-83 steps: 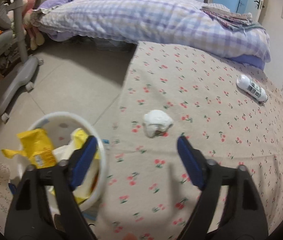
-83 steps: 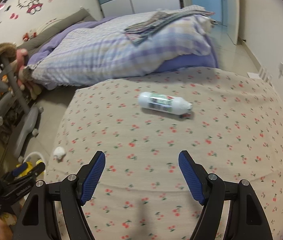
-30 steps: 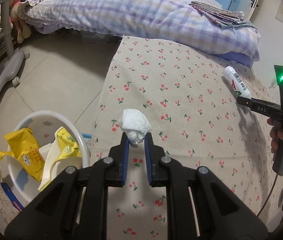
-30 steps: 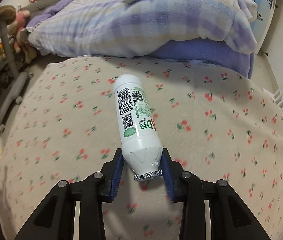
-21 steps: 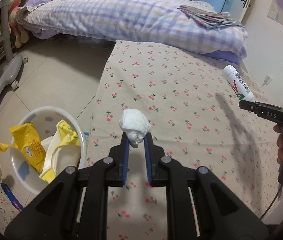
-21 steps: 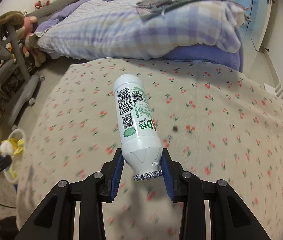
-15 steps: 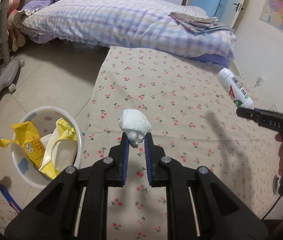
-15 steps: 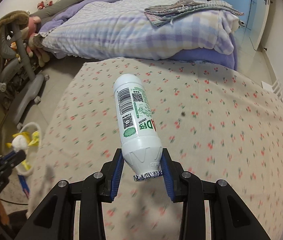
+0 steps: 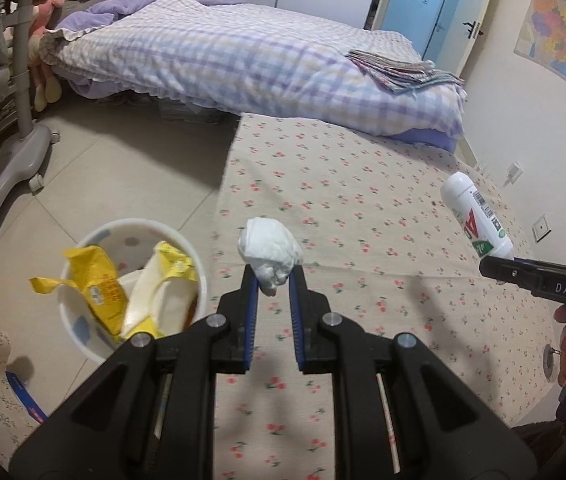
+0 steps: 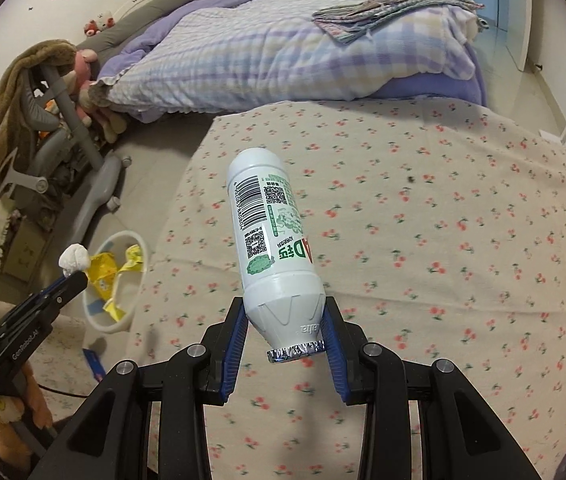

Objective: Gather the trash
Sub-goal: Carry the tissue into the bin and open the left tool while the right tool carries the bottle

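My left gripper is shut on a crumpled white tissue and holds it in the air above the cherry-print cloth, just right of the white trash bin. The bin holds yellow wrappers. My right gripper is shut on the neck end of a white drink bottle, raised above the cloth. The bottle also shows in the left wrist view. The bin and the tissue show at the left of the right wrist view.
A bed with a checked quilt lies behind the cloth. A grey wheeled chair base stands on the tiled floor at left. A blue packet lies on the floor near the bin.
Both grippers closed on their items and lifted them off the cloth. Both have since pulled back and up; the bin now sits closer beside my left gripper.
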`<state>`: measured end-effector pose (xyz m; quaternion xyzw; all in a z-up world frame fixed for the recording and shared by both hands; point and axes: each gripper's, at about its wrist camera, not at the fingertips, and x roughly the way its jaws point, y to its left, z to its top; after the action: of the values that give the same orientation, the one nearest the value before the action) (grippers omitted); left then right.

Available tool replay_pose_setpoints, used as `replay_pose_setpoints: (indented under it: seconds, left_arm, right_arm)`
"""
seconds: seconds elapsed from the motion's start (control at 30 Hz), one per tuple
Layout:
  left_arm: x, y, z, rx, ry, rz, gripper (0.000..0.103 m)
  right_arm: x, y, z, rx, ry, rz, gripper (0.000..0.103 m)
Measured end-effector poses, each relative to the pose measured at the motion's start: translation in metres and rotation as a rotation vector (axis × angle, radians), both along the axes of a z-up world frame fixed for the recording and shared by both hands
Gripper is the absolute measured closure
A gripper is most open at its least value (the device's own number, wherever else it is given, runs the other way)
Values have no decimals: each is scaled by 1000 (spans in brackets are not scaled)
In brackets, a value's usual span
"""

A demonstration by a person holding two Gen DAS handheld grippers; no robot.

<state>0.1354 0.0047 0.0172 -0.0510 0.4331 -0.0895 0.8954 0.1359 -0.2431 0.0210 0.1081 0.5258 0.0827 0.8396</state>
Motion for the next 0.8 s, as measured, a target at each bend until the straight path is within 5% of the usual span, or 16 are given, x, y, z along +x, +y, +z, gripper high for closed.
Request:
replay_pose_setpoints:
  seconds: [0.63, 0.7, 0.8]
  left_arm:
    - [7, 97, -31, 16, 44, 157, 86]
    - [10, 104, -34, -5, 36, 160, 75]
    - [12, 110, -34, 6, 24, 191, 42]
  right_arm:
    - [15, 103, -15, -9, 15, 170, 65]
    - [15, 110, -16, -9, 10, 180, 65]
    - [16, 120, -17, -10, 1, 196, 65]
